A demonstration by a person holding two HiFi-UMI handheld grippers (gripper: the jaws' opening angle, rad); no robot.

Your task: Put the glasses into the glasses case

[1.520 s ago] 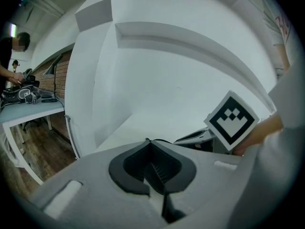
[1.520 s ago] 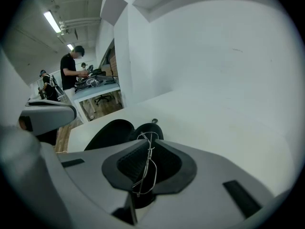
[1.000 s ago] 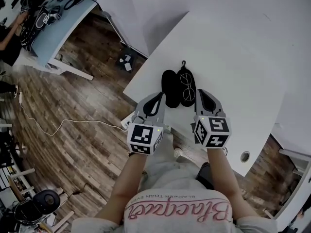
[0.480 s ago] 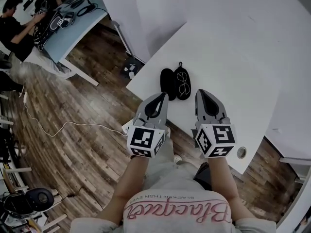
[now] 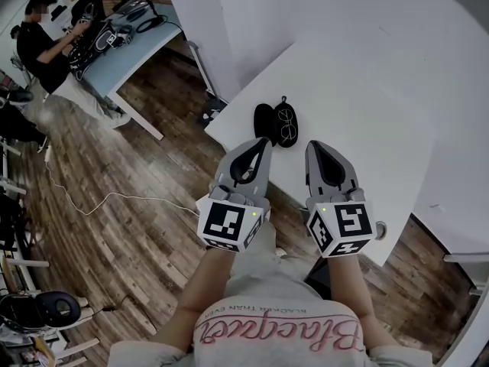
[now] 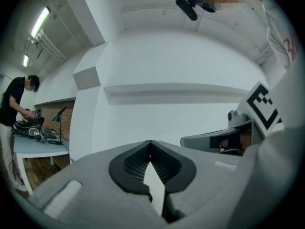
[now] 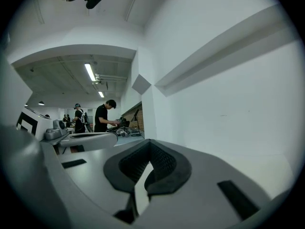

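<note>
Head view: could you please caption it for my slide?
Glasses lie in the open case on the table; left gripper and right gripper hover shut before it.

Across the person's shirt (image 5: 275,333), at the bottom of the head view, a pink script word stood upside down and read roughly "Blacquel", with a small line of capitals above it, "BLACKER THAN EVER". The marker cubes (image 5: 229,224) on the left tool (image 5: 264,141) and the right tool (image 5: 312,144) bore black-and-white square code patterns.
</note>
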